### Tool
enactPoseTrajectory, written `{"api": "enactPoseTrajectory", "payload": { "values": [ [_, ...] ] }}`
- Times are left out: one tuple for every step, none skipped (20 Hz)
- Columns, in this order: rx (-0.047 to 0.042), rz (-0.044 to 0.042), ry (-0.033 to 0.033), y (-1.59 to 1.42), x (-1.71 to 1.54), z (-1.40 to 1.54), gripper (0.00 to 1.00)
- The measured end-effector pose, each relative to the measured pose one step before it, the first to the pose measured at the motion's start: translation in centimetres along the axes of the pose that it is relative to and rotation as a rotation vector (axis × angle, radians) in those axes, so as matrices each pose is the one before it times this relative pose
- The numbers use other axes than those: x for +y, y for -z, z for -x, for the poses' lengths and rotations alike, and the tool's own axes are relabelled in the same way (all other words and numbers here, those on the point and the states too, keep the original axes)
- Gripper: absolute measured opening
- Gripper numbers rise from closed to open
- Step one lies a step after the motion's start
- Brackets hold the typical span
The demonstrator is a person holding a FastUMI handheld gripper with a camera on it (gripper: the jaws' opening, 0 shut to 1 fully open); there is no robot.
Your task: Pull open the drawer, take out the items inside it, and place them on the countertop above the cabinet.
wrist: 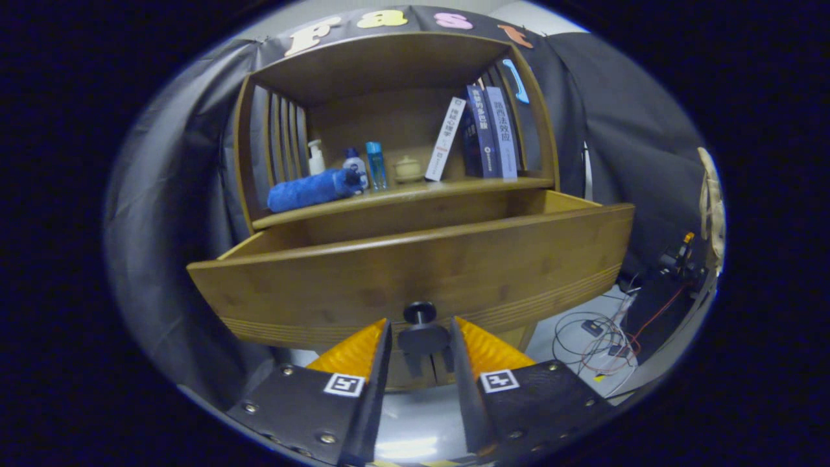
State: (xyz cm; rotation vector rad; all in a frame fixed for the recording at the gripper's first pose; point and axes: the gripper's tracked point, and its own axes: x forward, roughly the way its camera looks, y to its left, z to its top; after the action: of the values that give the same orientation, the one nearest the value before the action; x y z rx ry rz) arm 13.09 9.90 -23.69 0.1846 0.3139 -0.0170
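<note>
Drawer, wooden, wide-fronted (415, 272): already drawn out below the cabinet's countertop shelf (402, 194), front facing you, long axis running side to side. Black round knob (420, 313) sits between the gripper (421, 340) fingers, which stand apart. Contents hidden; lift over the front panel and look inside before reaching.

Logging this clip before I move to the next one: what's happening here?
A hand-held claw sits at the round black knob of a wooden cabinet drawer, its fingers either side of the knob with gaps showing, so not clamped. The drawer is already pulled out; its contents are hidden behind the front panel. On the countertop above lie a rolled blue towel, small bottles and some books. Nothing is being lifted out yet.
</note>
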Motion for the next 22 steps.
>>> {"api": "enactPoseTrajectory", "payload": {
  "values": [
    [-0.02700,-0.01129,-0.01002,-0.932,0.298,0.580,0.59],
    [-0.02896,-0.00588,-0.00675,-1.009,0.379,0.395,0.59],
    [-0.02512,0.00001,-0.00142,-1.181,0.144,0.188,0.59],
    [-0.02172,0.00187,0.00188,-1.318,0.170,0.111,0.59],
    [-0.01517,0.00044,0.00622,-1.229,0.090,-0.106,0.59],
    [-0.00781,-0.00252,0.00481,-1.000,0.163,-0.231,0.59],
    [-0.01204,-0.00188,-0.00637,-1.224,0.474,-0.337,0.59],
    [-0.02680,0.00422,-0.01808,-1.365,0.812,-0.324,0.59],
    [-0.03149,0.01057,-0.00743,-1.501,0.481,-0.525,0.59],
    [-0.01808,0.00933,0.00233,-1.170,0.146,-0.854,0.59],
    [0.00570,0.00361,0.00570,-0.642,0.078,-1.187,0.59],
    [0.02276,0.00311,0.00482,0.058,0.025,-1.052,0.59],
    [0.04107,0.00216,0.01264,0.428,-0.212,-1.241,0.59],
    [0.05025,-0.00783,0.01738,0.588,-0.311,-1.278,0.59],
    [0.04598,-0.01246,0.01233,0.547,-0.208,-1.433,0.59],
    [0.04721,-0.01326,0.00824,0.547,-0.137,-1.361,0.59],
    [0.04432,-0.00698,0.01550,0.366,-0.245,-1.267,0.59],
    [0.04806,0.00146,0.02297,0.597,-0.554,-1.165,0.59],
    [0.05051,0.00656,0.02982,0.787,-0.599,-1.084,0.59],
    [0.03818,0.00912,0.02426,0.454,-0.339,-1.089,0.59],
    [0.04195,0.00466,0.01511,0.667,-0.201,-1.026,0.59],
    [0.04308,0.00443,0.00374,0.839,0.033,-0.692,0.59]
  ]
}}
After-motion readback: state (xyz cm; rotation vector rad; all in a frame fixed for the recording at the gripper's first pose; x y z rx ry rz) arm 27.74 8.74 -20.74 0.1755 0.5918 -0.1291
